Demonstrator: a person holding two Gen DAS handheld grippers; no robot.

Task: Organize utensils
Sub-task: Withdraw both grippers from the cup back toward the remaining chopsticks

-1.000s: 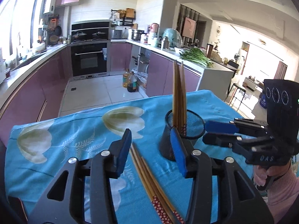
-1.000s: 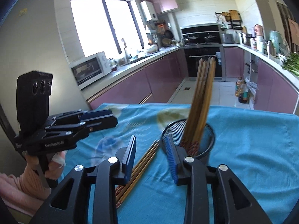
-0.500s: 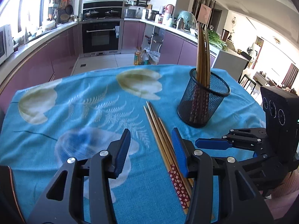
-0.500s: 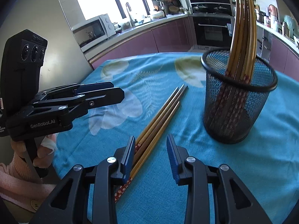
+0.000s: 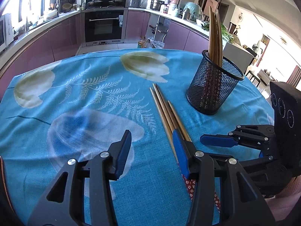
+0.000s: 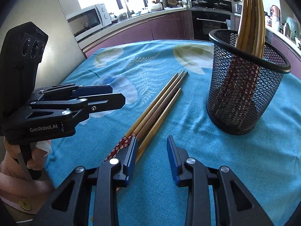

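Note:
Several wooden chopsticks [image 5: 165,109] with red patterned ends lie side by side on the blue tablecloth [image 5: 84,98]; they also show in the right wrist view [image 6: 160,105]. A black mesh holder [image 5: 214,86] stands upright with several chopsticks [image 5: 215,37] in it, also in the right wrist view [image 6: 244,86]. My left gripper [image 5: 151,148] is open and empty, its right finger over the loose chopsticks. My right gripper [image 6: 152,150] is open and empty, its left finger beside the chopsticks' patterned ends. Each gripper shows in the other's view, the right one [image 5: 222,144] and the left one [image 6: 111,96].
The table sits in a kitchen with purple cabinets [image 5: 62,37], an oven [image 5: 104,26] and a microwave [image 6: 88,22]. The cloth's far edge [image 5: 112,50] drops off toward the floor. The holder stands right of the loose chopsticks.
Both grippers pulled back from the holder and dropped lower toward the loose chopsticks on the cloth. Both stayed open and empty.

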